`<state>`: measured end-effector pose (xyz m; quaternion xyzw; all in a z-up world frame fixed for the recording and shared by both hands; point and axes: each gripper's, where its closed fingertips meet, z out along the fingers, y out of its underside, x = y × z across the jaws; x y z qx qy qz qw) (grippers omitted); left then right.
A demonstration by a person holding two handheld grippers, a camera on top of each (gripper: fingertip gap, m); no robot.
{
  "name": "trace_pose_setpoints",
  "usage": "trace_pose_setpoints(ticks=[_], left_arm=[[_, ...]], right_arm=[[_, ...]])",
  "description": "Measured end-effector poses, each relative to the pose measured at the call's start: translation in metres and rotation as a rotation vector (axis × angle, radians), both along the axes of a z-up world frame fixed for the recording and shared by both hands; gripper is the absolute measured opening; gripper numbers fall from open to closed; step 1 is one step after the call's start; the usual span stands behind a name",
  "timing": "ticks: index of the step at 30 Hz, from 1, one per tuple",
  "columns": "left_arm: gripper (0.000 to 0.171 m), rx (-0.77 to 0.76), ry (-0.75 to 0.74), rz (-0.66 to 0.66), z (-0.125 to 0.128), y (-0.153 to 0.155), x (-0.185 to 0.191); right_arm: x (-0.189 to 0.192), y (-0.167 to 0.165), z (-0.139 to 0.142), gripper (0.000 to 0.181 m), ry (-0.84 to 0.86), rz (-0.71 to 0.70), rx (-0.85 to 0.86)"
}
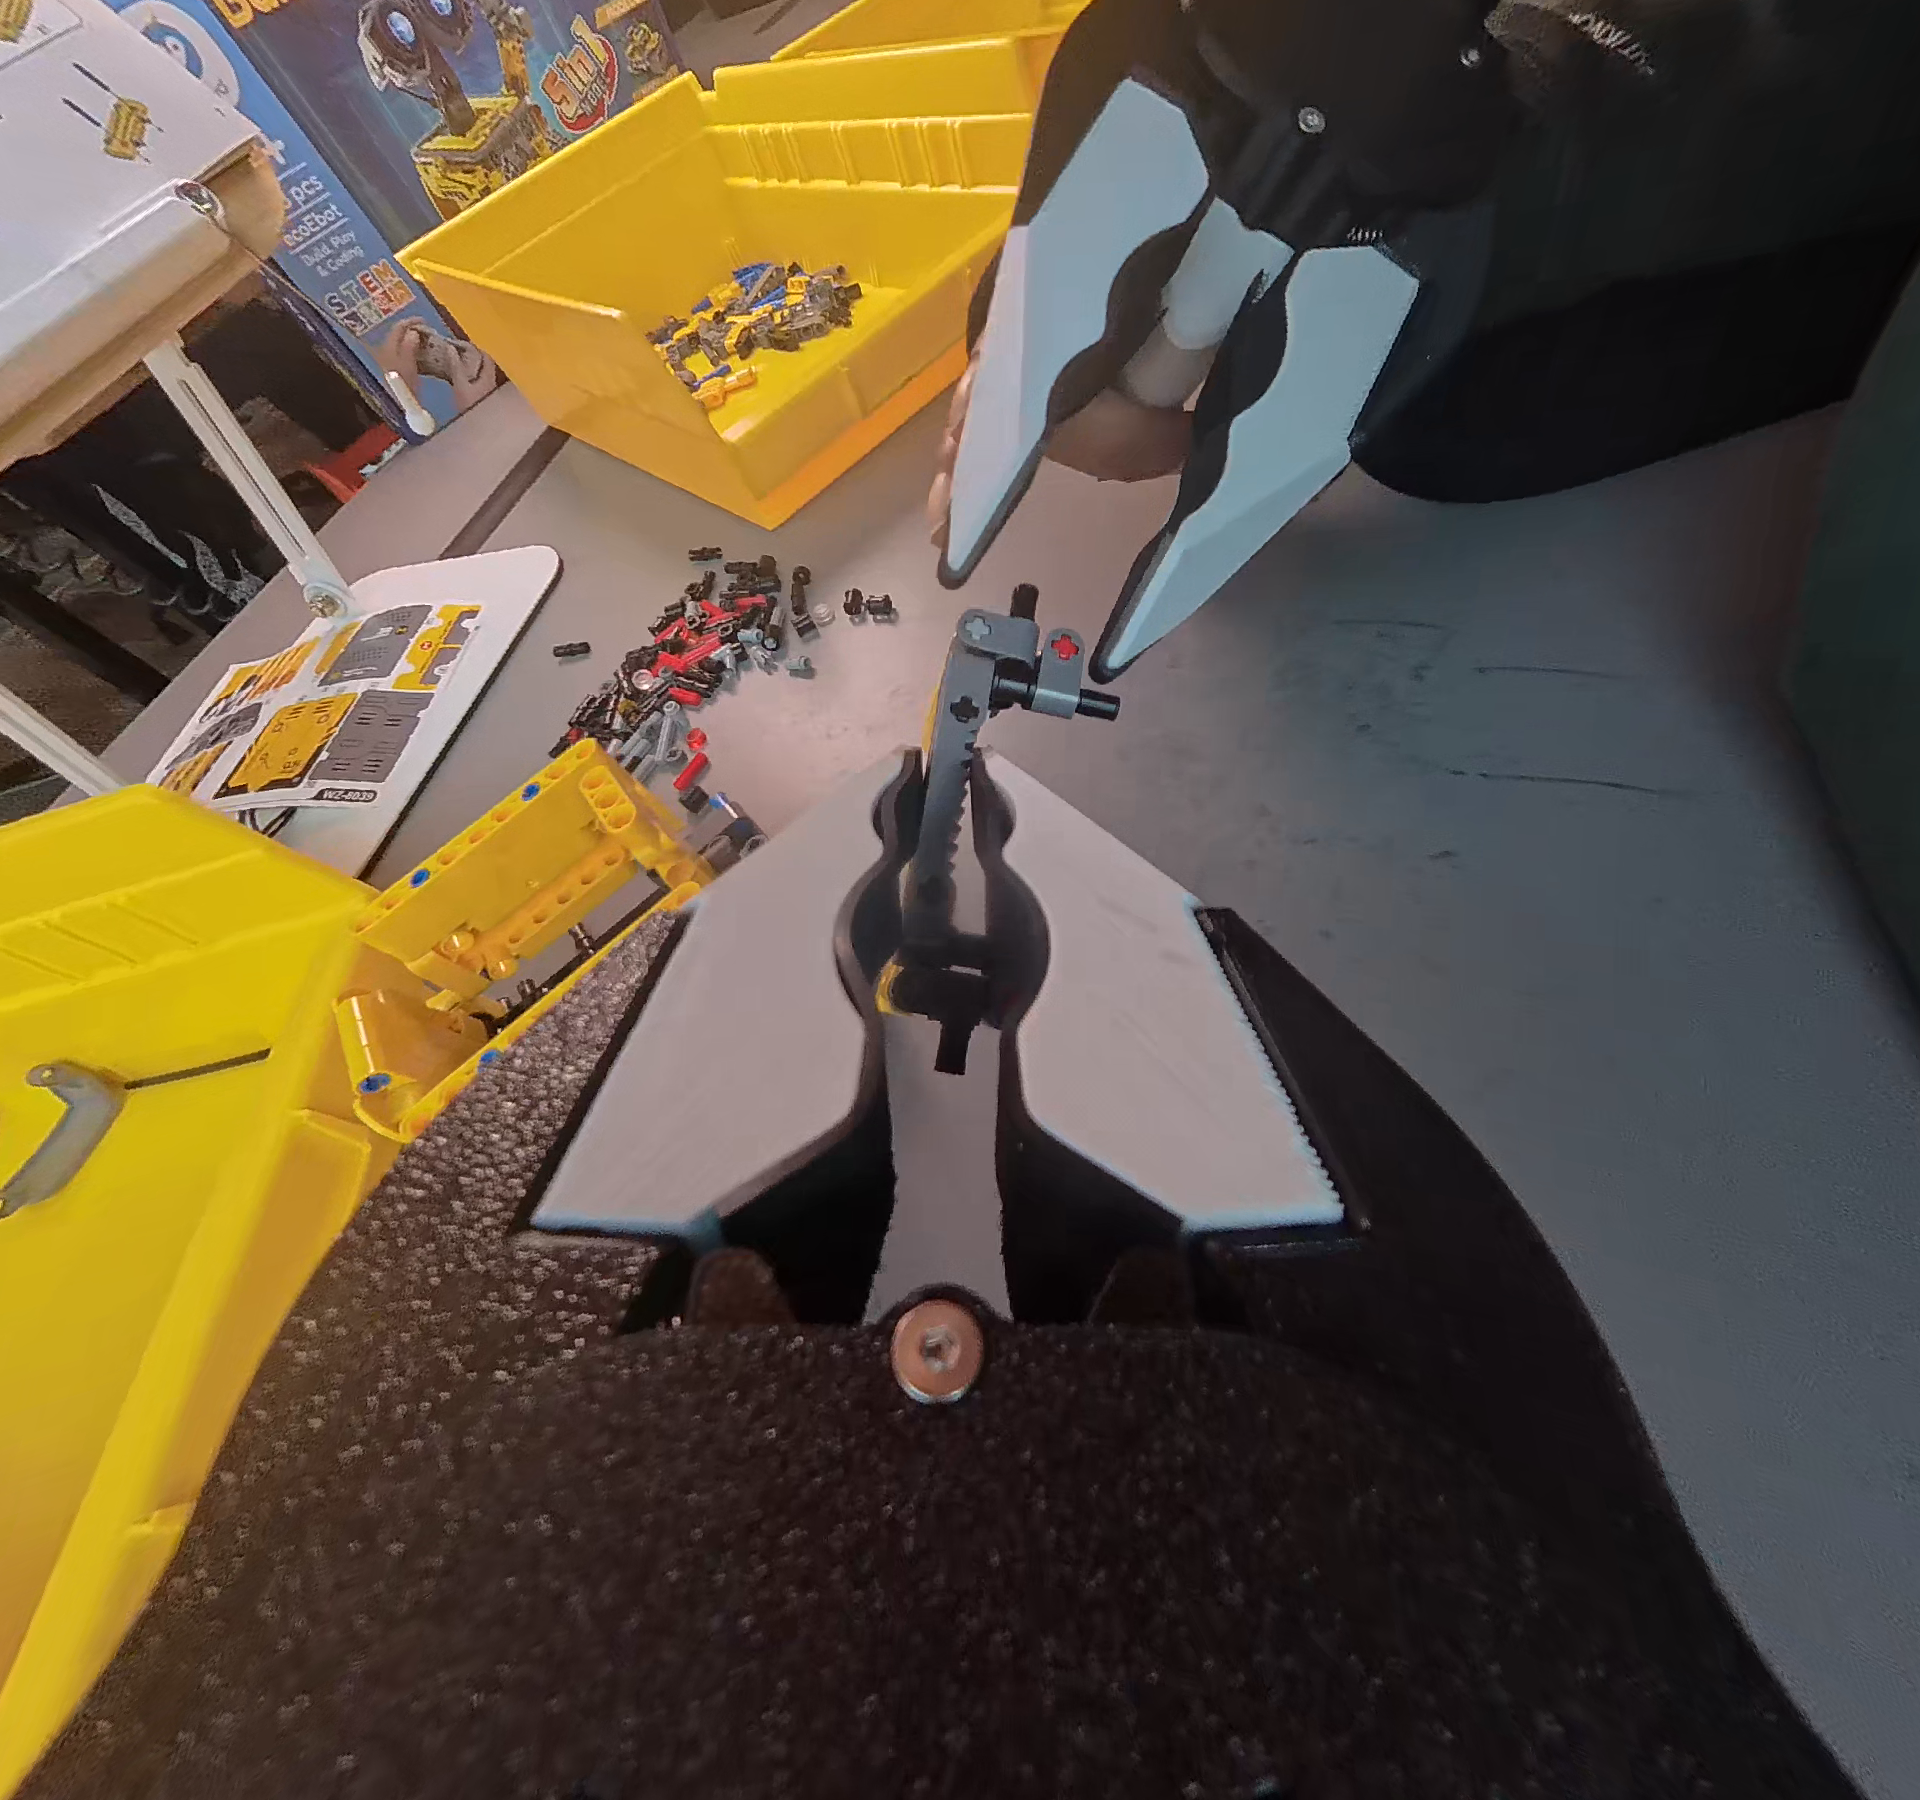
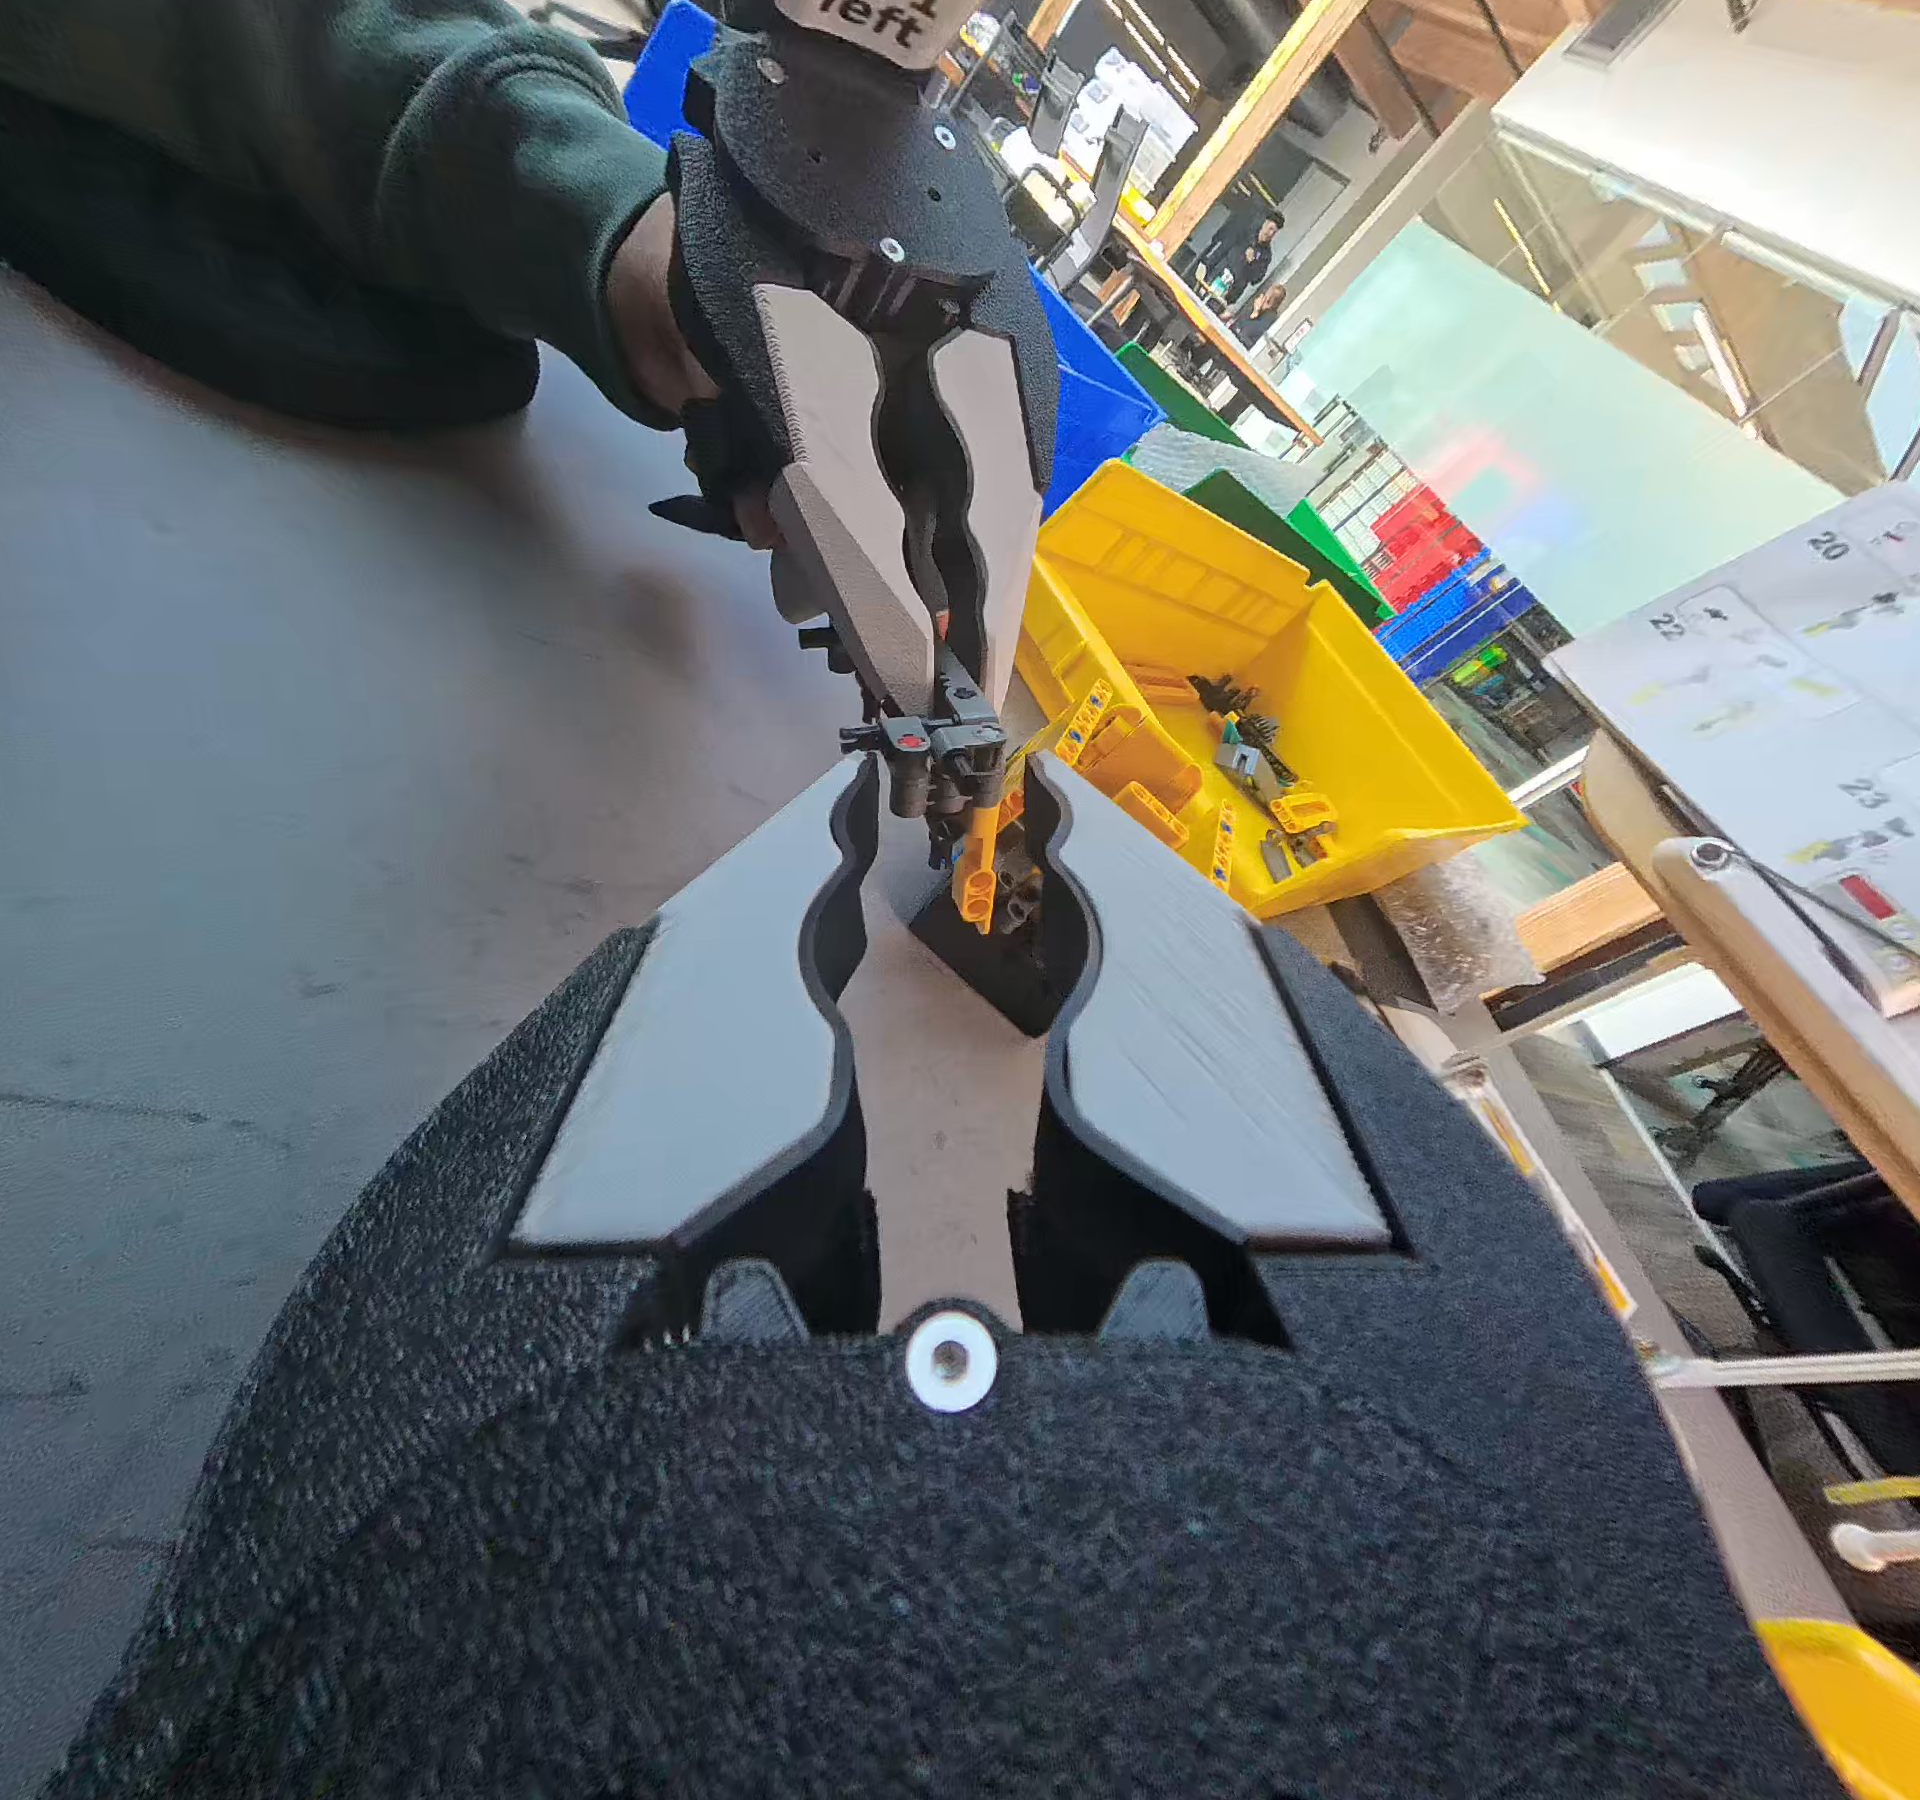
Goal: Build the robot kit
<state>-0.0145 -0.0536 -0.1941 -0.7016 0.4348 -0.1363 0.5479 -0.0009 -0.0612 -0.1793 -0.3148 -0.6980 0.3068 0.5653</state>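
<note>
The left gripper (image 1: pixel 951 774) pinches a thin, light, rigid grey toothed beam assembly (image 1: pixel 961 711) above the table (image 1: pixel 1455 815), while the right gripper (image 1: pixel 1023 628), jaws spread, hovers beside its small, likely snap-fit top connectors.

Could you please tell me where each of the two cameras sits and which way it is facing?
Left wrist view: on the left gripper, looking along its jaws at the grey brick assembly they clamp, the right gripper and a dark sleeve beyond.
Right wrist view: on the right gripper, facing the left gripper, a hand and green sleeve.
Shared: both grippers, the assembly, the grey table.
</note>
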Motion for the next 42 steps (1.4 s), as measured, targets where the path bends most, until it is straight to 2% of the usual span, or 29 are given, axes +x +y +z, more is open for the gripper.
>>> trace_pose_setpoints(ticks=[5, 8, 13, 20, 23, 26, 29, 31, 33, 38, 40, 42], left_arm=[[0.007, 0.046, 0.095, -0.016, -0.006, -0.003, 0.006], [0.007, 0.076, 0.147, -0.009, -0.009, -0.003, 0.006], [0.009, 0.089, 0.124, -0.004, -0.004, -0.004, 0.006], [0.008, 0.032, 0.059, -0.028, -0.003, -0.007, 0.007], [0.008, -0.058, -0.012, -0.053, -0.007, -0.009, 0.008], [0.008, -0.256, -0.087, -0.072, -0.024, -0.010, 0.011], [0.008, -0.394, -0.148, -0.086, -0.033, -0.012, 0.016], [0.008, -0.492, -0.224, -0.118, -0.032, -0.016, 0.019], [0.008, -0.594, -0.306, -0.140, -0.031, -0.018, 0.020], [0.009, -0.761, -0.433, -0.172, -0.031, -0.021, 0.022], [0.009, -0.796, -0.445, -0.194, -0.031, -0.024, 0.024], [0.009, -0.825, -0.454, -0.204, -0.032, -0.026, 0.026]], right_arm=[[0.001, -0.005, -0.006, 0.028, -0.038, 0.034, -0.041], [0.002, -0.007, -0.011, 0.022, -0.061, 0.049, -0.031], [0.002, -0.008, -0.006, 0.021, -0.051, 0.065, -0.094], [0.001, -0.011, -0.002, 0.020, -0.054, 0.082, -0.175], [0.002, -0.011, -0.005, 0.021, -0.086, 0.089, -0.218], [0.004, -0.009, -0.021, 0.022, -0.198, 0.083, -0.266], [0.011, -0.009, -0.029, 0.025, -0.246, 0.099, -0.191], [0.014, -0.009, -0.029, 0.045, -0.257, 0.096, -0.182], [0.014, -0.011, -0.031, 0.053, -0.275, 0.087, -0.138], [0.009, -0.018, -0.045, 0.047, -0.285, 0.078, 0.085], [0.007, -0.015, -0.046, 0.037, -0.274, 0.058, 0.139], [0.007, -0.018, -0.046, 0.036, -0.274, 0.068, 0.147]])
